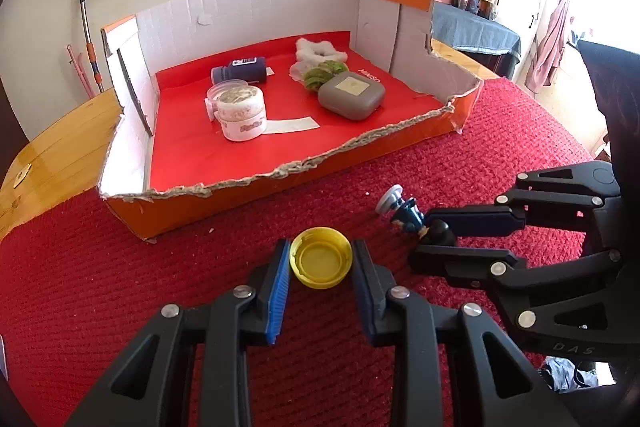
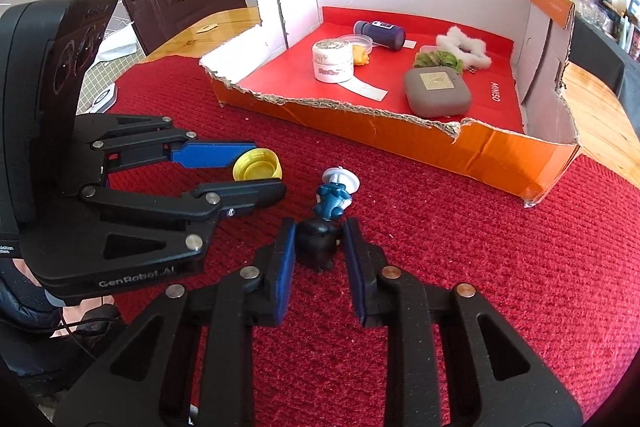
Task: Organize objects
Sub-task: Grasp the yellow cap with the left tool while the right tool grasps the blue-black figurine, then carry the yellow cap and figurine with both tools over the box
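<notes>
A yellow bottle cap [image 1: 321,257] lies open side up on the red cloth, between the fingers of my left gripper [image 1: 321,257]; the jaws stand close around it, with small gaps showing. It also shows in the right wrist view [image 2: 257,166]. A small blue and black figurine [image 2: 326,217] with a white base lies on the cloth; my right gripper [image 2: 320,239] straddles its black end, jaws close beside it. The figurine also shows in the left wrist view [image 1: 412,217]. Both grippers sit side by side in front of the cardboard box [image 1: 280,183].
The torn orange box [image 2: 400,131] with a red floor holds a grey case [image 1: 351,95], a white jar [image 1: 241,111], a dark bottle [image 1: 240,69], green and white fluffy items [image 1: 320,61]. The wooden table [image 1: 52,147] extends beyond the red cloth [image 1: 120,287].
</notes>
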Action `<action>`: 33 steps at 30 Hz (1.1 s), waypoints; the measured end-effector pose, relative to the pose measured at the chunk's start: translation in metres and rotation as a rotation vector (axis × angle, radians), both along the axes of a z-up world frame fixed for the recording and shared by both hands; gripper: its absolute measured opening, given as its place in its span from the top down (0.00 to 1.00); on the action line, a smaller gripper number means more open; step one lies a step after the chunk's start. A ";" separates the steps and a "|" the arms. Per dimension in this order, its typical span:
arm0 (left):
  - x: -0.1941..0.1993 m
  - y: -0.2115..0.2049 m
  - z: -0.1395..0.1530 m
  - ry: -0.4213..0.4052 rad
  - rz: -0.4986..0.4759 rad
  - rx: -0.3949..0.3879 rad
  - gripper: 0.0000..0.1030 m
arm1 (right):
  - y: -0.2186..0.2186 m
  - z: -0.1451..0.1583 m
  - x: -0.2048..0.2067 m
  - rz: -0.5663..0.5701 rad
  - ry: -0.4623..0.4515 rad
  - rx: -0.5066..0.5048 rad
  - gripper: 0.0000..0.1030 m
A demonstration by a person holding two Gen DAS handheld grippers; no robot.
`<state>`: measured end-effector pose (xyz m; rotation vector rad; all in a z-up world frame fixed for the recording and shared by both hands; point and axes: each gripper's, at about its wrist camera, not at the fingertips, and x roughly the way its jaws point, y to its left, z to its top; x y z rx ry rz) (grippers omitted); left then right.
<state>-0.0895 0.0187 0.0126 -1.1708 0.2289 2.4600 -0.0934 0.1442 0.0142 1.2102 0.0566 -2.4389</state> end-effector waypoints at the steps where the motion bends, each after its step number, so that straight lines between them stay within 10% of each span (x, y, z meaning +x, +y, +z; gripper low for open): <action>1: 0.000 0.000 0.000 -0.001 0.003 0.002 0.70 | 0.000 0.000 0.001 0.000 0.003 0.004 0.79; 33: 0.015 -0.014 0.006 -0.056 0.033 0.077 0.70 | 0.000 0.015 0.020 0.014 -0.001 -0.068 0.79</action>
